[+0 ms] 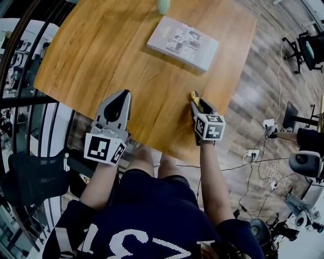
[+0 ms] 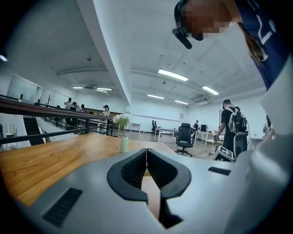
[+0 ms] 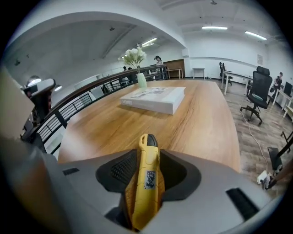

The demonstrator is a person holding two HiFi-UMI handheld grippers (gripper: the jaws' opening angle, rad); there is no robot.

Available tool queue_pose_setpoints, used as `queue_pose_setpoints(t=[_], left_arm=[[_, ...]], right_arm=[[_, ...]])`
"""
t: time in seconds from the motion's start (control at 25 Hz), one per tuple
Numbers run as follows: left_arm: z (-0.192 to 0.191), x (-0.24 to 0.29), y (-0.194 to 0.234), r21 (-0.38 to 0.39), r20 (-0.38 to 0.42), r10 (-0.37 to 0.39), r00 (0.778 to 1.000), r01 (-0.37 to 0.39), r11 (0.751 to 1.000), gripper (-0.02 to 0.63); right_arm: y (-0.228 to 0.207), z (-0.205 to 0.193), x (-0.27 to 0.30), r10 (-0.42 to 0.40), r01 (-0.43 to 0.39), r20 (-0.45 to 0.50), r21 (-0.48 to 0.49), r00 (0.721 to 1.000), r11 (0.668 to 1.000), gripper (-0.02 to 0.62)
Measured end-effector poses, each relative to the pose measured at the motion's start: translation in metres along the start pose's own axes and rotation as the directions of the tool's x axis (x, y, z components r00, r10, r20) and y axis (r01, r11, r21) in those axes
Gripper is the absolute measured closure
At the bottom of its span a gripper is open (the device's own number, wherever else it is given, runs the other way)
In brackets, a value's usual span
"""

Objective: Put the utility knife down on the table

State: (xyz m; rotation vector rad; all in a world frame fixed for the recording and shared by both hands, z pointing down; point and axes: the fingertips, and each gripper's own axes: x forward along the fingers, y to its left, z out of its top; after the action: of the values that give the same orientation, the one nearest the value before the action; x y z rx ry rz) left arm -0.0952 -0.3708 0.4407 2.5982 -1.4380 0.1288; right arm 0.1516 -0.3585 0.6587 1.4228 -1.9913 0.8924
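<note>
A yellow utility knife (image 3: pixel 147 183) with a black tip sticks out forward between the jaws of my right gripper (image 3: pixel 147 155), which is shut on it. In the head view that right gripper (image 1: pixel 198 103) is tilted down over the near right part of the wooden table (image 1: pixel 116 55), and the knife (image 1: pixel 194 96) points away from me just above the wood. My left gripper (image 1: pixel 121 94) hovers at the table's near edge, to the left. Its black pads meet at the tip, so the left gripper (image 2: pixel 146 153) is shut with nothing in it.
A flat pale book (image 1: pixel 183 43) lies on the far right part of the table, and a small green vase (image 1: pixel 163 6) with white flowers stands behind it. Cables and a power strip (image 1: pixel 253 154) lie on the floor to the right. An office chair (image 3: pixel 256 89) stands beyond.
</note>
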Motion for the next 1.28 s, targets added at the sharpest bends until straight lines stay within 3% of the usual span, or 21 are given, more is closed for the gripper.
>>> queue_pose_setpoints(t=[0.08, 0.16, 0.28, 0.4, 0.6, 0.8, 1.0, 1.12, 1.28], left_arm=[[0.006, 0.001, 0.000, 0.005, 0.008, 0.003, 1.000, -0.003, 1.000, 0.591], [0.016, 0.001, -0.001, 0.024, 0.015, 0.006, 1.000, -0.007, 1.000, 0.591], [0.035, 0.001, -0.003, 0.072, 0.016, 0.021, 1.000, -0.022, 0.997, 0.591], [0.057, 0.005, -0.006, 0.093, 0.040, 0.040, 0.998, -0.043, 0.995, 0.591], [0.095, 0.002, -0.014, 0.113, 0.117, 0.045, 0.992, -0.059, 0.992, 0.591], [0.120, -0.007, -0.019, 0.134, 0.157, 0.063, 0.986, -0.084, 0.987, 0.591], [0.135, -0.012, -0.025, 0.124, 0.193, 0.035, 0.981, -0.060, 0.990, 0.591], [0.142, -0.015, -0.030, 0.112, 0.203, 0.021, 0.979, -0.044, 0.993, 0.591], [0.152, -0.012, -0.035, 0.110, 0.222, 0.004, 0.975, -0.029, 0.994, 0.591]], right_arm=[[-0.001, 0.014, -0.011, 0.001, -0.002, 0.040, 0.010, 0.999, 1.000, 0.430], [-0.001, 0.043, -0.034, -0.004, 0.004, 0.131, 0.004, 0.991, 1.000, 0.520], [0.003, 0.095, -0.076, 0.008, 0.004, 0.282, -0.041, 0.959, 0.999, 0.560], [0.016, 0.150, -0.120, 0.037, 0.007, 0.432, -0.098, 0.901, 0.995, 0.565], [0.040, 0.215, -0.200, 0.096, 0.005, 0.626, -0.159, 0.774, 0.987, 0.571], [0.058, 0.240, -0.260, 0.137, 0.013, 0.710, -0.201, 0.691, 0.979, 0.571], [0.075, 0.253, -0.294, 0.165, 0.030, 0.774, -0.231, 0.611, 0.973, 0.572], [0.080, 0.253, -0.307, 0.171, 0.028, 0.793, -0.230, 0.585, 0.973, 0.571], [0.080, 0.254, -0.317, 0.167, 0.029, 0.805, -0.222, 0.570, 0.975, 0.572]])
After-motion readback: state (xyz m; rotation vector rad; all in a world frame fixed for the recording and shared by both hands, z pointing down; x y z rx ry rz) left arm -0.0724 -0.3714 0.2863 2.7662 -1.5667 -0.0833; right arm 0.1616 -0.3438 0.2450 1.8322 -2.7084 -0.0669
